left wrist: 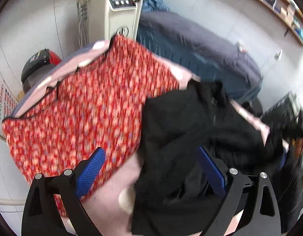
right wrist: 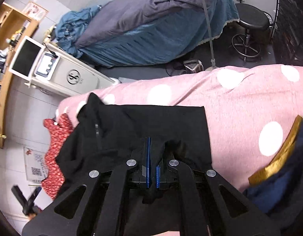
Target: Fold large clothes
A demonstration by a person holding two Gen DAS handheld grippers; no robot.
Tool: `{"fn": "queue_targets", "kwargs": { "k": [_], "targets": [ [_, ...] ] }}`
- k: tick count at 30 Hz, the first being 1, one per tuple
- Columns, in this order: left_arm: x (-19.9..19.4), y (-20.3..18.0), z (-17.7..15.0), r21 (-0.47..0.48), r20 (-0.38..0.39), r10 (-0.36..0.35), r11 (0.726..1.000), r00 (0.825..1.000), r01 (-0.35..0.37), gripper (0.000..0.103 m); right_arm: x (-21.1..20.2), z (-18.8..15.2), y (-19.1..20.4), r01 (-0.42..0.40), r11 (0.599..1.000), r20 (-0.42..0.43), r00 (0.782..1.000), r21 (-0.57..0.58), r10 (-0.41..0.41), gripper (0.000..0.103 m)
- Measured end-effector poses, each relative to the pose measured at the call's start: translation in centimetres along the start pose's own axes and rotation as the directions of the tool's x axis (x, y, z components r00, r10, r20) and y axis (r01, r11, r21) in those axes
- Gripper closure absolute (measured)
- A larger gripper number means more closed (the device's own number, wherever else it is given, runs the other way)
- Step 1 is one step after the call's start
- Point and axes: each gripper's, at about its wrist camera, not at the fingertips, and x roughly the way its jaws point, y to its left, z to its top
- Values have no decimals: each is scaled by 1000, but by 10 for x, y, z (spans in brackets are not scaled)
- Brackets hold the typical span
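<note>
Over the pink spotted bedspread [right wrist: 240, 102], my right gripper [right wrist: 152, 157] pinches the black garment [right wrist: 151, 118]; my left gripper [left wrist: 151, 169] gapes empty.

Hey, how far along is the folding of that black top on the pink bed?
Done: the black top lies on the pink spotted bedcover with one straight edge.

In hand: the right claw is shut on its cloth; the left claw is open, holding nothing.

Left: the top remains bunched, and the red floral garment lies unfolded.
</note>
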Motion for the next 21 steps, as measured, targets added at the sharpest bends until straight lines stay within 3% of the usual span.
{"fn": "queue_targets", "kwargs": {
  "k": [1,4,6,8,10,12,14,15,16,19,21],
  "targets": [
    [7,-4,-5,16,-22,30,999,999,-30,12,6,0,-1,1,1000,-7,1000,8,-1,98],
    [30,-38,-9,138,-59,40,990,997,-31,12,16,-6,0,-6,1000,-25,1000,12,6,98],
    [59,-70,-8,268,-131,111,961,985,-72,12,18,-10,2,-1,1000,-33,999,0,1,98],
    [95,-92,-10,351,-220,178,932,959,-92,15,14,-16,3,-6,1000,-31,1000,-13,6,98],
    [124,-98,-14,372,-284,214,923,935,-98,22,8,-21,1,-19,1000,-25,1000,-12,18,98],
    [152,-96,-22,393,-360,272,912,892,-119,33,-1,-26,-3,-28,1000,-26,999,-8,28,98],
    [165,-95,-34,417,-409,295,902,864,-110,57,-9,-33,-12,-27,1000,-30,999,-5,27,98],
    [162,-96,-37,432,-406,304,895,862,-112,64,-14,-35,-17,-23,1000,-30,999,0,23,98],
    [155,-96,-39,443,-395,305,890,866,-111,77,-19,-37,-24,-23,1000,-29,999,10,24,98],
    [125,-77,-26,373,-391,262,921,882,-108,87,-36,-39,-43,-30,999,-26,999,31,31,98],
    [99,-59,-1,339,-341,267,929,901,-147,91,-48,-35,-50,-26,999,-15,1000,21,26,98]
  ]
}}
